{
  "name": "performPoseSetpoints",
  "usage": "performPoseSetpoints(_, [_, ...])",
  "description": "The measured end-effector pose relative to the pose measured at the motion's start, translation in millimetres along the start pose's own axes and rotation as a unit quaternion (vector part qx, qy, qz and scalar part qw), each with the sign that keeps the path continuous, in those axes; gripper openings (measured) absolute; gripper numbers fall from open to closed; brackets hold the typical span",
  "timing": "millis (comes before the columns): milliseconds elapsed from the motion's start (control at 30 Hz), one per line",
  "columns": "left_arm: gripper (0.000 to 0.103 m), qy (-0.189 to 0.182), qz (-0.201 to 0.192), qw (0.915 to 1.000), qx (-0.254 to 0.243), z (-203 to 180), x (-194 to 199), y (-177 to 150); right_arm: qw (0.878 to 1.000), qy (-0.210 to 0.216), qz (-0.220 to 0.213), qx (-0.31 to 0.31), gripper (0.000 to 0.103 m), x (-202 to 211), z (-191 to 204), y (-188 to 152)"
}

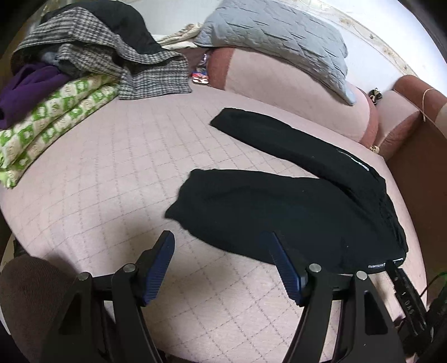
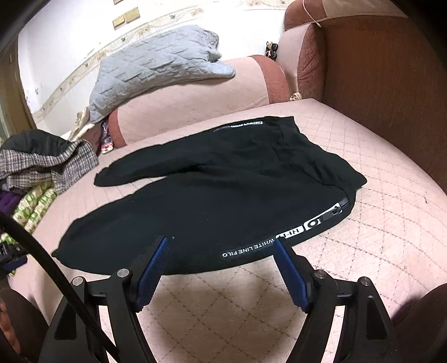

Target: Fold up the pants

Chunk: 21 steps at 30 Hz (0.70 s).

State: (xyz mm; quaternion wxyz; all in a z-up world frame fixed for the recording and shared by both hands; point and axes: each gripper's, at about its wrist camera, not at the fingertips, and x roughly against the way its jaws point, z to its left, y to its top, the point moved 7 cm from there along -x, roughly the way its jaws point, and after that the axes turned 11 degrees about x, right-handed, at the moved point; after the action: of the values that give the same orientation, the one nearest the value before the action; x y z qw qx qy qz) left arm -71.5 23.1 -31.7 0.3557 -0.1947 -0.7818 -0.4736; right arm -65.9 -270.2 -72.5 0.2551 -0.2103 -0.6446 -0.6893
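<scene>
Black pants flat on sofa cover, legs splayed, unfolded; L gripper & R gripper jaws spread, empty; all folds left.

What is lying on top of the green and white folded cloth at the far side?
A grey checked garment lies over the green and white folded cloth, with a purple cloth beside it and something black on top. What lies deeper in the pile is covered.

We count one pair of black pants, one grey quilted cover, one houndstooth garment, two tools.
</scene>
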Motion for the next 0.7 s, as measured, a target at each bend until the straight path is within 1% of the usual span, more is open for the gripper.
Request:
performPoseSetpoints(133, [0.071, -0.012, -0.008, 0.9999, -0.008, -4, -4, 24, 1.000, -0.003, 0.011, -0.004, 0.081, -5, -2, 4])
performPoseSetpoints(200, [0.075, -0.017, -0.009, 0.9997, -0.012, -6, -8, 39, 1.000, -0.004, 0.013, -0.001, 0.081, -5, -3, 8])
performPoseSetpoints(300, [0.076, -0.030, 0.004, 0.9992, -0.027, -12, -21, 68, 1.000, -0.002, 0.024, 0.019, 0.081, -10, -5, 21])
performPoseSetpoints(367, [0.076, -0.040, 0.015, 0.9984, -0.038, -17, -31, 90, 0.999, -0.001, 0.038, 0.038, 0.081, -18, -11, 36])
performPoseSetpoints(433, [0.076, -0.046, 0.025, 0.9974, -0.049, -22, -42, 109, 0.997, -0.003, 0.055, 0.057, 0.081, -30, -23, 60])
performPoseSetpoints(533, [0.077, -0.048, 0.040, 0.9966, -0.053, -24, -65, 135, 0.997, -0.014, 0.062, 0.051, 0.081, -46, -45, 95])
performPoseSetpoints(633, [0.077, -0.040, 0.053, 0.9956, -0.065, -27, -97, 162, 0.995, -0.024, 0.065, 0.075, 0.081, -69, -61, 137])
performPoseSetpoints(700, [0.077, -0.031, 0.062, 0.9944, -0.080, -30, -118, 174, 0.992, -0.021, 0.081, 0.092, 0.081, -96, -68, 162])
